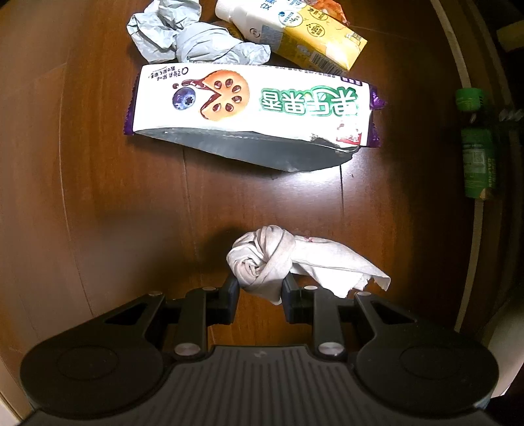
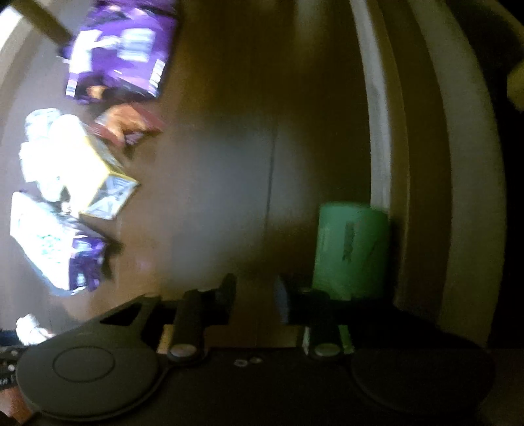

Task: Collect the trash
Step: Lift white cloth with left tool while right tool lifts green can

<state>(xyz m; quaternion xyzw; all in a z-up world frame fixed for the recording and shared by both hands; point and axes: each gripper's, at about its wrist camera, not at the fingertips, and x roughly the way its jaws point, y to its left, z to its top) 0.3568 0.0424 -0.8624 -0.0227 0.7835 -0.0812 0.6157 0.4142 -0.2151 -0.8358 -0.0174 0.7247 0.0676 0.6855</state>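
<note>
In the left wrist view my left gripper [image 1: 260,286] is shut on a twisted white tissue [image 1: 262,259], whose torn tail trails to the right just above the brown table [image 1: 82,196]. Beyond it lie a torn white biscuit wrapper [image 1: 252,108] with purple ends, a crumpled grey paper [image 1: 193,42] and a yellow-and-white carton [image 1: 294,29]. The right wrist view is blurred. My right gripper [image 2: 255,291] points down at the table with a narrow gap and nothing between its fingers. A green bottle [image 2: 350,249] lies just outside the right finger.
The green bottle [image 1: 475,147] lies by the table's pale curved rim [image 1: 471,98] on the right. In the right wrist view a purple packet [image 2: 121,52], an orange wrapper [image 2: 127,124], the carton [image 2: 88,164] and the biscuit wrapper [image 2: 55,242] crowd the left.
</note>
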